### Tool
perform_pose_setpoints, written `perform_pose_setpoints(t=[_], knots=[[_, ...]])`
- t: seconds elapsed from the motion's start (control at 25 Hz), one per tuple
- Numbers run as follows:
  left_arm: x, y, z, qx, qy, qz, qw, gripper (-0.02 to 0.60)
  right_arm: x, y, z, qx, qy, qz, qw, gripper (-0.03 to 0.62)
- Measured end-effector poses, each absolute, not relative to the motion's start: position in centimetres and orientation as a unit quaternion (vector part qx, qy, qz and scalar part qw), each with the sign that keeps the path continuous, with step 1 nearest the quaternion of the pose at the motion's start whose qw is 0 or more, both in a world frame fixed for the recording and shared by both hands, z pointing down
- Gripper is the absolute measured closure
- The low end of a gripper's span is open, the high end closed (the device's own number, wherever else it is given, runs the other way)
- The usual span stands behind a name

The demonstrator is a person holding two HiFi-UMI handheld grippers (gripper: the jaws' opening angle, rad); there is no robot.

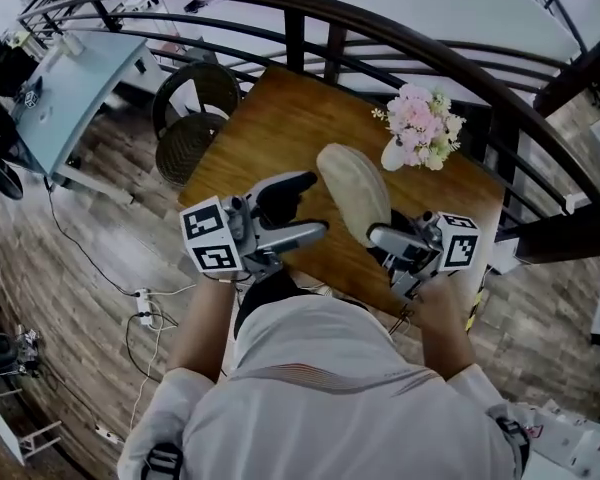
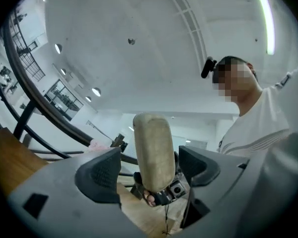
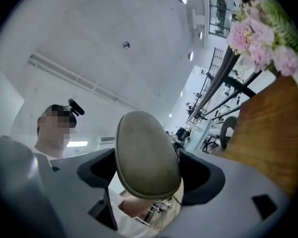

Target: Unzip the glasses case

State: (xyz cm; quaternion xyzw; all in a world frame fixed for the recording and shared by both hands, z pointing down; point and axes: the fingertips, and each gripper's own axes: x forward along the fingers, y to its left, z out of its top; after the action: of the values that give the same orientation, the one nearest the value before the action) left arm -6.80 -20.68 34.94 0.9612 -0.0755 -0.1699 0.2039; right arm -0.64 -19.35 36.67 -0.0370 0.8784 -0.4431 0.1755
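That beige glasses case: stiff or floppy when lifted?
Probably stiff: the glasses case juts out unsagging from the right gripper, held at one end. Its matte, fabric-like skin likely resists slipping. Its rounded shell might rock if nudged.

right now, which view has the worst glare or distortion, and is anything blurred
Head view: heavy fisheye bows the dark metal railing, corners dim. Left gripper view: a ceiling strip light glares upper right; the beige oval glasses case looks sharp. Right gripper view: that case looms slightly soft, and the pink flower bunch smears at the edge.
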Motion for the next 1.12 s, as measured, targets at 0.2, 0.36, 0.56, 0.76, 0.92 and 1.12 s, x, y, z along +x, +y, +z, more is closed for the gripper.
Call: perform_pose_setpoints(t=[0.2,0.36,0.56,0.76,0.92,1.12], knots=[[-5.8,-18.3,32.8,0.966,0.026,-0.178,0.185,0.239,-2.8,-16.1,35.8,0.084,0.854,-0.486,0.166,0.157],[-4.1,-16.6,32.0,0.971,0.070,-0.160,0.161,0.238,-4.0,-14.8,35.8,0.149,0.828,-0.520,0.151,0.157],[-2.5,-15.6,32.2,0.966,0.089,-0.154,0.186,0.239,-4.8,-13.8,36.5,0.188,0.801,-0.552,0.135,0.155],[-2.1,-16.4,32.3,0.956,0.072,-0.181,0.219,0.251,-4.8,-14.1,37.3,0.202,0.766,-0.595,0.137,0.152],[-2.6,-18.4,32.3,0.949,0.029,-0.204,0.240,0.258,-4.0,-15.0,37.1,0.162,0.799,-0.556,0.163,0.174],[-4.8,-22.7,32.7,0.927,-0.057,-0.231,0.289,0.258,-2.2,-16.6,38.4,-0.002,0.897,-0.430,0.102,0.166]])
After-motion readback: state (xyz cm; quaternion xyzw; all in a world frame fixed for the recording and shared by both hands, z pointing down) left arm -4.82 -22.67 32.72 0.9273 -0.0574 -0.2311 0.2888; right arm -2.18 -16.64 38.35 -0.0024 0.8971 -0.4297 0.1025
